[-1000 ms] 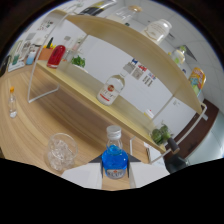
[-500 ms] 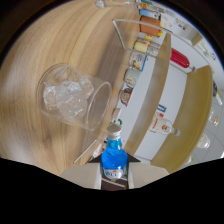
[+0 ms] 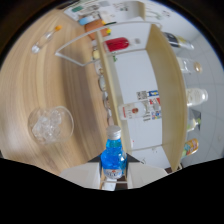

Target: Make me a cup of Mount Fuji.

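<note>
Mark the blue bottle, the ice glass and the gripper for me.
blue bottle (image 3: 113,156): gripper view, on its blue body, between the fingers.
ice glass (image 3: 50,125): gripper view, on the ice inside, on the wooden table.
gripper (image 3: 114,175): gripper view, midway between fingertips, shut on the bottle.

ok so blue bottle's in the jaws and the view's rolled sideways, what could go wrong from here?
1. The blue bottle is held low on its body by the gripper; tipped this far, it could slip or pivot in the jaws.
2. Its cap looks to be on, so a pour may yield nothing.
3. The glass of ice sits off to one side of the bottle's neck, not under it; liquid could land on the wooden table.
</note>
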`<state>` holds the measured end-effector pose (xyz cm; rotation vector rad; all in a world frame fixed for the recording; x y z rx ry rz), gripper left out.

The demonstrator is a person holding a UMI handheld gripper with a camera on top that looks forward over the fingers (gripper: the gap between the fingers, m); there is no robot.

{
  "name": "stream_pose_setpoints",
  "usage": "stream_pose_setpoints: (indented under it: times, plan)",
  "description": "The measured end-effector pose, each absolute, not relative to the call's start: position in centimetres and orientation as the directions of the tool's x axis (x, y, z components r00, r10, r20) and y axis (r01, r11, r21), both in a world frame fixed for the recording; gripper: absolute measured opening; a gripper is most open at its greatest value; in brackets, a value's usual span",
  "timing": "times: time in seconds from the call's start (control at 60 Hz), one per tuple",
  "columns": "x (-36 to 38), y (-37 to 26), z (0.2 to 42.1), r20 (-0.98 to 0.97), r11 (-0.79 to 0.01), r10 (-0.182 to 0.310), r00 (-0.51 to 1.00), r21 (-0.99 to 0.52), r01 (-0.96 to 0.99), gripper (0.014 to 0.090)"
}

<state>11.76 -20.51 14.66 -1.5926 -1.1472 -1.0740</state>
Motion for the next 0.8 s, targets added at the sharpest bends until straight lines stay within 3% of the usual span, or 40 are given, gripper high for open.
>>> stream_pose_setpoints:
  times: [0.15, 0.283, 0.45, 0.6, 0.8]
  plan:
    - [11.9, -21.8, 17.8, 0.688, -0.162, 0.181, 0.703, -0.684, 0.711, 0.0367]
    - [16.1, -22.4, 17.2, 0.367, -0.229, 0.141, 0.92, -0.892, 0.391, 0.0368]
    - [23.1, -22.5, 11.5, 0.133, -0.362, 0.037, 0.99, -0.922, 0.137, 0.0365]
    - [26.7, -22.2, 6.3, 0.024, -0.458, -0.018, 1.0, -0.889, 0.013, 0.0363]
    - [27.7, -21.7, 2.9, -0.013, -0.518, -0.001, 1.0, -0.856, -0.012, 0.0365]
